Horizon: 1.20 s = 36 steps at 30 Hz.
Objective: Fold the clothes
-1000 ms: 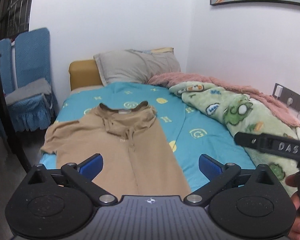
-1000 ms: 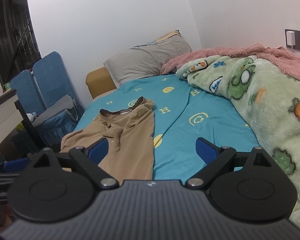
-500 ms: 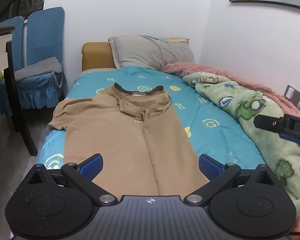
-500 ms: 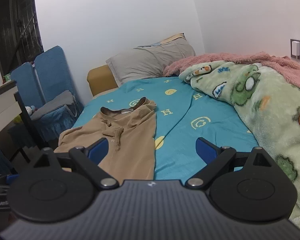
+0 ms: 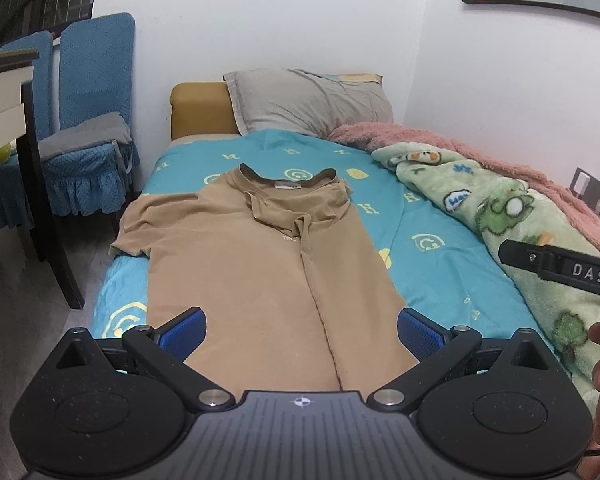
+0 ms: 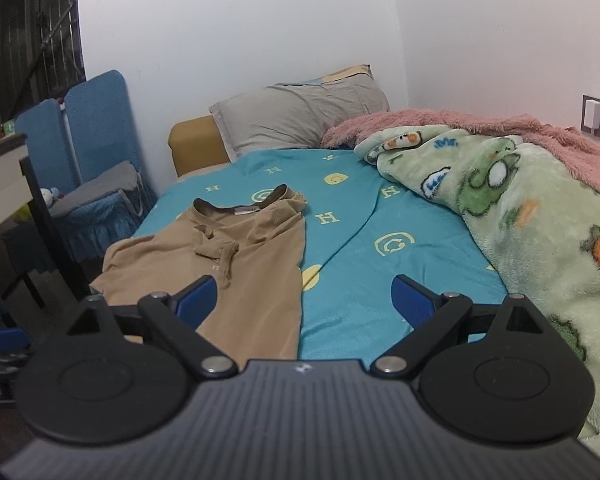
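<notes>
Tan shirt (image 5: 256, 264) flat along the bed's (image 5: 432, 264) left edge, collar toward the pillow (image 5: 308, 104), one sleeve at the edge. Left gripper (image 5: 302, 330) released above the hem. Right gripper (image 6: 304, 300) released, empty, over the near edge.

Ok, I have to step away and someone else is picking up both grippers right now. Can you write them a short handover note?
Left gripper: open, empty, over the near hem of the tan short-sleeved T-shirt.
Right gripper: open, empty, over the shirt's right edge and the teal patterned bedsheet.
Shirt: flat on the sheet, collar toward the grey pillow; its right side is already folded in, its left sleeve is spread out at the bed edge.
Left to do: fold in the left side, then fold lengthwise.
</notes>
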Each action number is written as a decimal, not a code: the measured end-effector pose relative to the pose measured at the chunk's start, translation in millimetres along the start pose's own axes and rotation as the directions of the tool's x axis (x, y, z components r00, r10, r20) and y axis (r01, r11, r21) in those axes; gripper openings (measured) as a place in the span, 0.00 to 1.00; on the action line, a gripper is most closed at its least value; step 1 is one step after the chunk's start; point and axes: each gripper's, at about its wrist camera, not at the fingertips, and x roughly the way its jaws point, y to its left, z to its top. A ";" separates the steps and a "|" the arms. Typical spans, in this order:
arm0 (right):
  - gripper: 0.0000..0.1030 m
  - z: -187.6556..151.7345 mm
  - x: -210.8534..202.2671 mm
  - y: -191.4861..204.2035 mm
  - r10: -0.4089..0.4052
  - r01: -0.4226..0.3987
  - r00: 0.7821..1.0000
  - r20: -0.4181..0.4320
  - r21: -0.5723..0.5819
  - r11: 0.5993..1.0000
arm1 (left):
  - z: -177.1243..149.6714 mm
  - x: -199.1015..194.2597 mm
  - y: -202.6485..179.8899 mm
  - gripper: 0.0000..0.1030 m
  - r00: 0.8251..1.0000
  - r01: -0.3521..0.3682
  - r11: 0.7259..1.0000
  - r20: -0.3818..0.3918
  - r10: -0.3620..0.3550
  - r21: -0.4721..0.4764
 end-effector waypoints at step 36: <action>0.57 -33.1 330.5 391.5 0.314 -0.564 0.822 -0.474 -0.611 0.556 | -40.2 56.2 202.0 1.00 0.962 -0.257 0.757 -0.233 0.142 -0.600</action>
